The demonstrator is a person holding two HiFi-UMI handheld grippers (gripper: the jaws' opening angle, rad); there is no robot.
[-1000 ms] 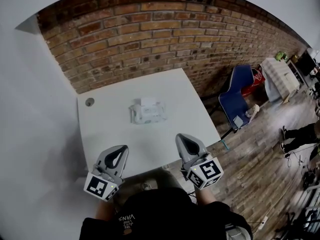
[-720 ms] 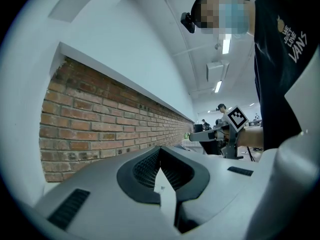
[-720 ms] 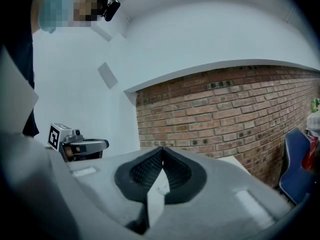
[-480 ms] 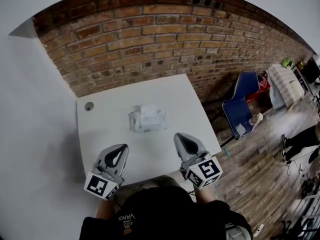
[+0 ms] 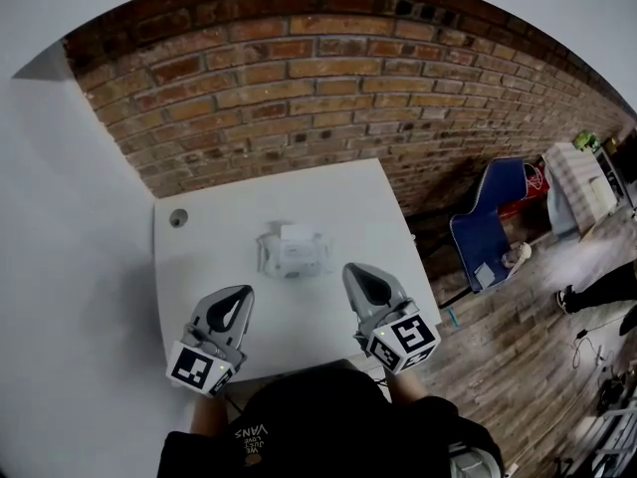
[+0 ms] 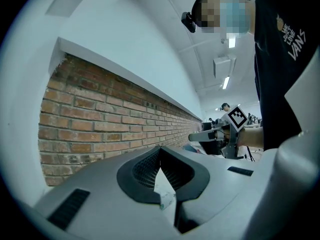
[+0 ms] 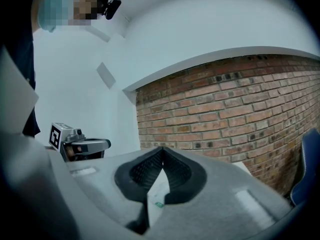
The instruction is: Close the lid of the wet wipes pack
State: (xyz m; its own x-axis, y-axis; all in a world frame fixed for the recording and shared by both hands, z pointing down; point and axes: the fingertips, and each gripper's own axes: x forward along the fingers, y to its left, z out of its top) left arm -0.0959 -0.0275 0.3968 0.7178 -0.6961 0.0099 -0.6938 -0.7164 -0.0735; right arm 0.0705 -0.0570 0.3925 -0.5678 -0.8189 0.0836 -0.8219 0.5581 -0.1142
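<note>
Both grippers have drawn nearer the wet wipes pack over the past second, the gap between them and it narrower in the head view. The left gripper (image 5: 245, 293) hangs over the near edge of the white tabletop (image 5: 343, 202), its jaws shut tip to tip with nothing between them. The wet wipes pack (image 5: 292, 255) lies flat mid-tabletop, at one o'clock from that gripper, its lid (image 5: 295, 233) apparently raised at the far edge. The right gripper (image 5: 351, 269), likewise closed and empty, sits at five o'clock from the pack, near but not touching.

The likely trouble is a light pack sliding on the smooth surface if the lid is pushed from one side without the other gripper bracing it, or a lid pressed off-centre that springs back unlatched.

Nothing lies between the grippers and the pack. A small round hole (image 5: 178, 218) marks the tabletop's ten o'clock corner, a brick wall (image 5: 348, 88) runs behind, and a blue chair (image 5: 488, 217) stands at three o'clock, well clear.
</note>
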